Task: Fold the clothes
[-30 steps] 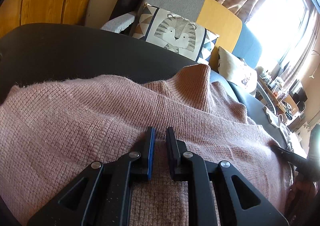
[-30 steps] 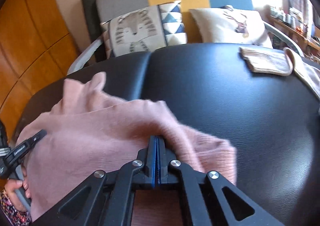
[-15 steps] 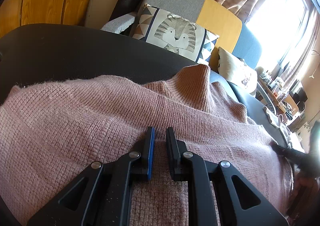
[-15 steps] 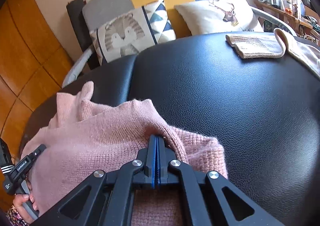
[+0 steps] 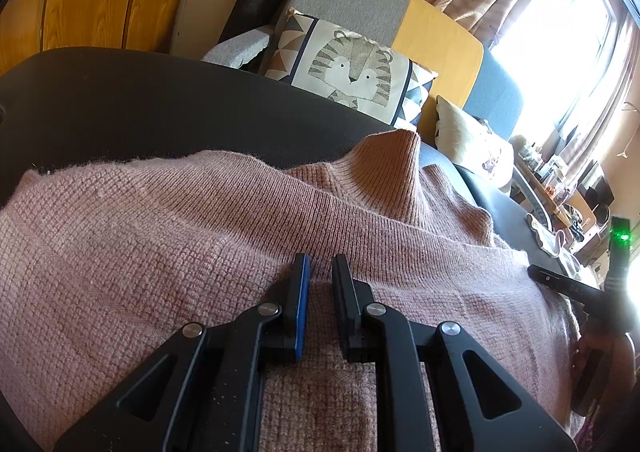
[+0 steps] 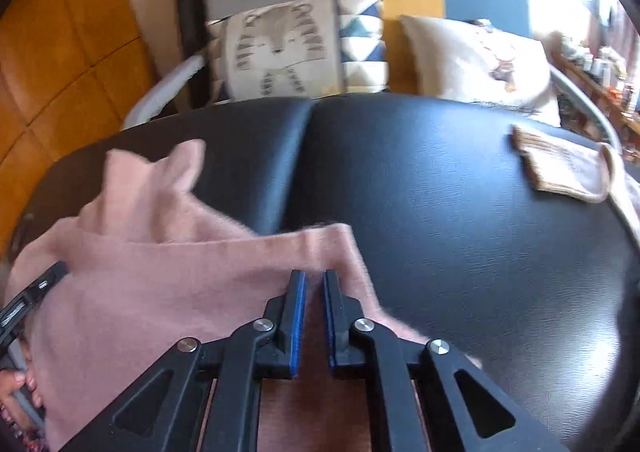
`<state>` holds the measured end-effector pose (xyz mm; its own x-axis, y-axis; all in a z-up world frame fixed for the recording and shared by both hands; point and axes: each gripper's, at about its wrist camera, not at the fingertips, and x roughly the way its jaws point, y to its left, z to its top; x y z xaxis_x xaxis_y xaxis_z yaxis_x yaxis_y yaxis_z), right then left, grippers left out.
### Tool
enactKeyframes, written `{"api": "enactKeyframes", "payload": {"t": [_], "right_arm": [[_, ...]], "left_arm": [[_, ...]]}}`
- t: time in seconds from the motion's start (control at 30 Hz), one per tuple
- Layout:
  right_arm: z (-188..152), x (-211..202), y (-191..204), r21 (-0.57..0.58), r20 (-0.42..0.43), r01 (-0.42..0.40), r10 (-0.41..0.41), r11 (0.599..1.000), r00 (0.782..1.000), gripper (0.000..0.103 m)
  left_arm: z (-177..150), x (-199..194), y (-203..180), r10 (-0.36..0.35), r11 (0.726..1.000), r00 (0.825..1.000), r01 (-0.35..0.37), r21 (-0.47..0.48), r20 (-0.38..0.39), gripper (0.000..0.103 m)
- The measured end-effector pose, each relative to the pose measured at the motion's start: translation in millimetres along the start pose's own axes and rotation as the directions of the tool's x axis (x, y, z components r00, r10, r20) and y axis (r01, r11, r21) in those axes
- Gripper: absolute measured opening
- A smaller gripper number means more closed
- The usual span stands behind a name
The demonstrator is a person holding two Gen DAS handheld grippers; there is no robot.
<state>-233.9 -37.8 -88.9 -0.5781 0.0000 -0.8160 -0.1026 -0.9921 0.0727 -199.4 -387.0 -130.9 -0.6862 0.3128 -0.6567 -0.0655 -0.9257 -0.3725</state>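
Fold is partway, by the look of it: the pink sweater [image 5: 200, 252] lies on the black padded table [image 6: 460, 232] with one layer already doubled over the body, its collar [image 5: 394, 172] standing up at the far edge, toward the sofa with the tiger cushion [image 5: 352, 72]. The bundle is not yet compact, so you likely have at least one more fold, plus the beige garment [image 6: 560, 168] waiting at the far right of the table. Your left gripper [image 5: 320, 272] sits low on the knit with the jaws only a narrow gap apart; fabric runs under and between them, but whether the pads pinch a fold I cannot tell. Your right gripper [image 6: 314, 276] is at the sweater's right-hand edge, near the folded corner, and its jaws are opening: a slim gap shows with pink cloth behind it, the pads apparently no longer pressing. The sweater spans between both tools.
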Motion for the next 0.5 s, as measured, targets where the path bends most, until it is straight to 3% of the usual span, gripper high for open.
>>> {"api": "enactKeyframes", "payload": {"t": [0.13, 0.33, 0.43, 0.5], "right_arm": [[-8.2, -2.6, -30.7, 0.151, 0.013, 0.014, -0.016, 0.988, 1.0, 0.008], [-6.8, -12.1, -28.4, 0.122, 0.017, -0.015, 0.013, 0.992, 1.0, 0.013], [-12.3, -63.4, -31.5, 0.112, 0.17, -0.125, 0.105, 0.986, 0.98, 0.014], [-24.2, -99.3, -31.0, 0.082, 0.234, -0.157, 0.134, 0.984, 0.963, 0.015]], "left_arm": [[0.3, 1.0, -0.2, -0.001, 1.0, 1.0, 0.001, 0.001, 0.002, 0.014], [-1.4, 0.5, 0.6, -0.003, 1.0, 1.0, 0.003, -0.001, 0.003, 0.014], [-1.2, 0.9, 1.4, -0.003, 1.0, 1.0, 0.003, -0.001, 0.003, 0.014], [-1.0, 0.9, 1.3, -0.002, 1.0, 1.0, 0.002, 0.0, 0.002, 0.014]]}}
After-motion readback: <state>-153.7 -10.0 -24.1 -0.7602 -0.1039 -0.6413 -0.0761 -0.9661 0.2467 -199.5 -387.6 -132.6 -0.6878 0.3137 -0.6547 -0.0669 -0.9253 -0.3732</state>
